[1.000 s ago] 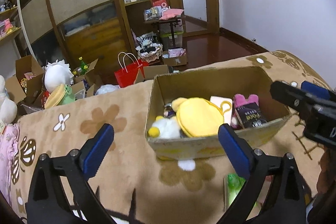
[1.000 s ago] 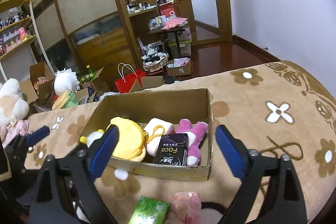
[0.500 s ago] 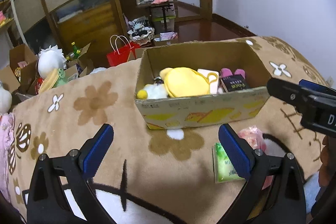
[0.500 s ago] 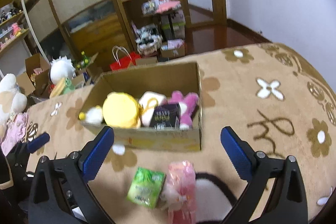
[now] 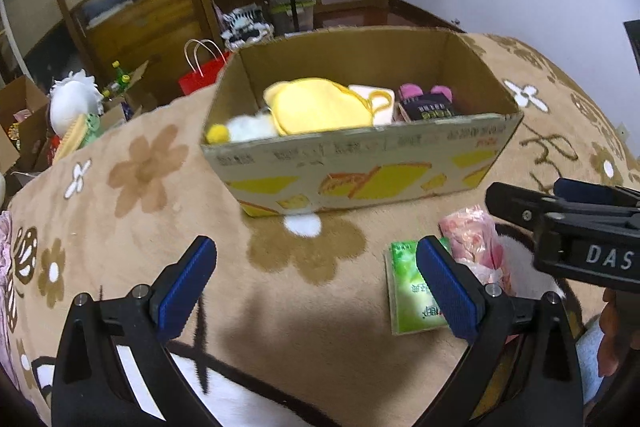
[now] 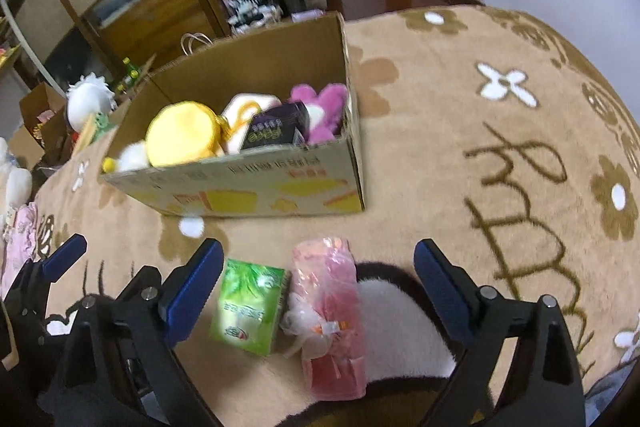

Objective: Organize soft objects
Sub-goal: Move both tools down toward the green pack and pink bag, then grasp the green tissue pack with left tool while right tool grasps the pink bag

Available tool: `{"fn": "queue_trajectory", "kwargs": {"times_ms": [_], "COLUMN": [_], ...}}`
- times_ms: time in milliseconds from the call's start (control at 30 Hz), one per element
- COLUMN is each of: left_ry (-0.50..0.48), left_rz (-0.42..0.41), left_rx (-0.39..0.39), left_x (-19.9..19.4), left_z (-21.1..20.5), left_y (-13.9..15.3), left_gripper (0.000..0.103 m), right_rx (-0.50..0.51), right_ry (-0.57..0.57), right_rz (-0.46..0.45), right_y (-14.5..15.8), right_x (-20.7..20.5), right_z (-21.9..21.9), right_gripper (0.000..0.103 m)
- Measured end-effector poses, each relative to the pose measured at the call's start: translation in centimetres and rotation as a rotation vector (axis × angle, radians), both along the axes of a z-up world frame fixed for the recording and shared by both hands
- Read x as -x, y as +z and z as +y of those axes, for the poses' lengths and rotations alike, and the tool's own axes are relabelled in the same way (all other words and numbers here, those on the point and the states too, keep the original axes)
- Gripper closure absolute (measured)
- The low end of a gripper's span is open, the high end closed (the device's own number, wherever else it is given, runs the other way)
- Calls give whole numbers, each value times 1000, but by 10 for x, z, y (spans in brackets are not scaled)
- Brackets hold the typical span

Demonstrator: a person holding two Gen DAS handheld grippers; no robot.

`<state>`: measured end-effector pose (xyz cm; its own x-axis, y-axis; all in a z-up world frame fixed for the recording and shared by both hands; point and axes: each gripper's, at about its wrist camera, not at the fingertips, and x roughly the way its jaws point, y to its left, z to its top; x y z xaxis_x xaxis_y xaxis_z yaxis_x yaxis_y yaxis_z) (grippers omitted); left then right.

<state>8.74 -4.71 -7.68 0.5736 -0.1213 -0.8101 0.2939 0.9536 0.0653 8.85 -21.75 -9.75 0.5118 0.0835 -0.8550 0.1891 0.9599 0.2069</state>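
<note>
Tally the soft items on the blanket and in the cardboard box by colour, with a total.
Yellow: 1, round plush
White: 2, fluffy toy, pouch
Purple-pink: 1, plush
Black: 1, tissue pack
Green: 1, tissue pack
Pink: 1, wrapped bundle
Total: 7
</note>
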Motion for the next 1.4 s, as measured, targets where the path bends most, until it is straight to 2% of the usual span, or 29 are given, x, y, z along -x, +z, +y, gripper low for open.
{"fn": "queue_trajectory", "kwargs": {"times_ms": [133, 267, 800, 1133, 1233, 1400], "left_ry": [-16, -32, -66, -119, -124, -125], "left_rz": [34, 58, 152, 171, 180, 196], "left_rx": [6, 0, 18, 38, 41, 37], "left_x": [-3, -3, -8, -7, -8, -10], "left_z": [-6, -13, -23, -35, -39, -40], "left_y": [-10, -19, -43, -52, -55, -60], "left_gripper": [4, 4, 4, 4, 4, 4], "right_rx": [-27, -55, -83, -111, -103, -78], "right_ry": [-18, -34, -28, -30, -24, -15], "right_rz": [66, 118, 218, 262, 269, 283], "right_y": [-17, -32, -61, -79, -82, -88], "right_x": [-3, -4, -12, -22, -25, -27], "right_z": [-5, -9, -6, -7, -7, -2], "right_gripper": [9, 9, 9, 9, 21, 26]}}
